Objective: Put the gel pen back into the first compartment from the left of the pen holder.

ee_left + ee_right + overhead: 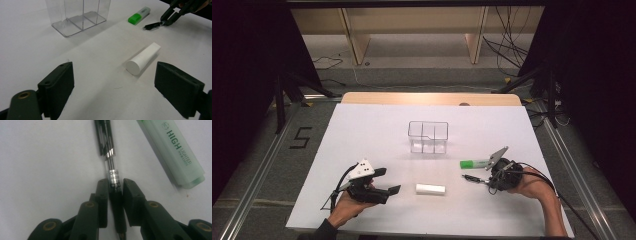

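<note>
The right gripper (115,185) pinches the slim black ballpoint pen (110,157) at its grip; it should lift level. The left gripper (113,82) gapes wide, holding nothing.

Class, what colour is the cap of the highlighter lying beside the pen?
Bright green, on a paler green body; the highlighter cap shows best in the left gripper view.

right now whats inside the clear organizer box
Nothing shows inside the clear organizer box: its compartments look empty through the walls in the high and left gripper views.
</note>
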Action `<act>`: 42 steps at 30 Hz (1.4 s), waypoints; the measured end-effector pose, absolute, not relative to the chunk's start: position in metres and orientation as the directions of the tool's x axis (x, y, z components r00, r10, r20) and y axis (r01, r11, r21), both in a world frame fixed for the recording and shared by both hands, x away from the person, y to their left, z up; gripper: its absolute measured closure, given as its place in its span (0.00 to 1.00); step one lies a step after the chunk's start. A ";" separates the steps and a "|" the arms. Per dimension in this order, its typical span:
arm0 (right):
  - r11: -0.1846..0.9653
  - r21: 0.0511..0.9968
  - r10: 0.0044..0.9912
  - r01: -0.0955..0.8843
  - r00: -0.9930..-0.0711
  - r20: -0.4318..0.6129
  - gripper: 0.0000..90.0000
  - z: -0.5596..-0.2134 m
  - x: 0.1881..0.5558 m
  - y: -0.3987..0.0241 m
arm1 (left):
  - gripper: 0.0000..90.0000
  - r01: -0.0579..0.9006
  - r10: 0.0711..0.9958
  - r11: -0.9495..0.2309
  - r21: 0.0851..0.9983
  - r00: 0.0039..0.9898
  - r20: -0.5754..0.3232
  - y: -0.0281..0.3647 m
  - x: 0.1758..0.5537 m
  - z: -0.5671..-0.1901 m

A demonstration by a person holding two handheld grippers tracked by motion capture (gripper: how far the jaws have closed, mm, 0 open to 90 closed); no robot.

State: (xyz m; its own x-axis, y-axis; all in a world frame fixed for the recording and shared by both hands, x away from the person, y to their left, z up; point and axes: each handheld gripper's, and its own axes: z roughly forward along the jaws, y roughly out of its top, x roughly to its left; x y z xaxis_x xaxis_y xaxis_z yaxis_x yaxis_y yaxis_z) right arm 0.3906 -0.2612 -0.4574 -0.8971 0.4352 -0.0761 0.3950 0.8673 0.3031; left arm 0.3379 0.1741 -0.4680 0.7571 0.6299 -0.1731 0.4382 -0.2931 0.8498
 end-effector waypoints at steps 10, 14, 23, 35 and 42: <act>0.879 0.287 0.420 0.381 -0.903 -0.090 0.88 -0.457 0.389 -0.258 | 0.18 0.438 0.631 -0.295 0.849 0.757 -0.172 0.174 0.338 -0.469; 0.883 0.284 0.414 0.373 -0.905 -0.100 0.89 -0.456 0.387 -0.257 | 0.18 0.442 0.631 -0.296 0.847 0.756 -0.174 0.175 0.339 -0.469; 0.902 0.306 0.370 0.305 -0.911 -0.183 0.89 -0.444 0.376 -0.250 | 0.18 0.443 0.632 -0.298 0.845 0.755 -0.173 0.175 0.339 -0.470; 0.896 0.428 0.308 0.116 -0.857 -0.413 0.89 -0.418 0.342 -0.223 | 0.18 0.445 0.635 -0.301 0.844 0.754 -0.171 0.175 0.340 -0.471; 0.918 0.394 0.217 -0.041 -0.778 -0.589 0.89 -0.423 0.314 -0.201 | 0.18 0.446 0.635 -0.302 0.842 0.753 -0.171 0.175 0.339 -0.470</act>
State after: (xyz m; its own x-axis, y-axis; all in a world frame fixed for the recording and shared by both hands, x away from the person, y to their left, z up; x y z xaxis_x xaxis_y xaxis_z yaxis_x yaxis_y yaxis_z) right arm 0.3144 -0.2013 -0.4227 -0.7781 0.2174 -0.5893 -0.0414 0.9184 0.3935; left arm 0.3394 0.1750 -0.4705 0.7534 0.6348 -0.1712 0.4460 -0.3022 0.8425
